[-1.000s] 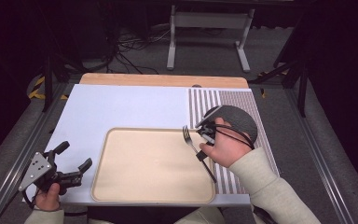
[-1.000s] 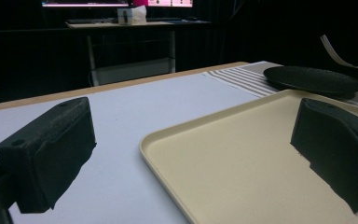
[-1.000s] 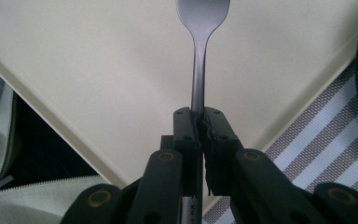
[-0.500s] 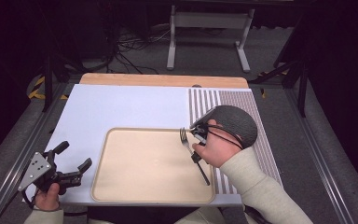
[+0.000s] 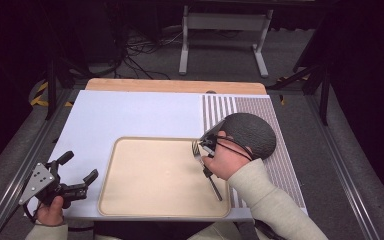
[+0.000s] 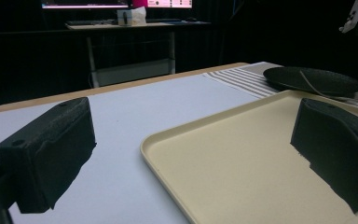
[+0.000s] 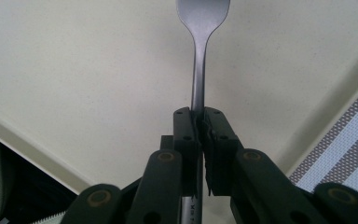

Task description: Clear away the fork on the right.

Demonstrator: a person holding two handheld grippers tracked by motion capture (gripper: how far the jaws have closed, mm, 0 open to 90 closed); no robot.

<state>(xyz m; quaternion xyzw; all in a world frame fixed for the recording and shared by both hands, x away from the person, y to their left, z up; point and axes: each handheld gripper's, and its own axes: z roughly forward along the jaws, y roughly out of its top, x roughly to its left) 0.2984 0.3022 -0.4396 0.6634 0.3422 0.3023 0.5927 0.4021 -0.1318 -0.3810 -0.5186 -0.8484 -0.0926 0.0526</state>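
No text, label, brand or number can be read anywhere in these pictures. In the right gripper view, a few tiny pale marks sit on the grey metal fork handle [image 7: 196, 205] just below the gripper's black fingers [image 7: 185, 140], too small and cut off to make out. In the left gripper view, glowing screens [image 6: 116, 3] at the far top edge carry bright strips, but any writing on them is too blurred to tell.

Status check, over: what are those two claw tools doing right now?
Right gripper shut on fork, over beige tray. Left gripper open, holding nothing, beside the tray's left edge. Dark plate beside the right hand; nothing blocking the tray.
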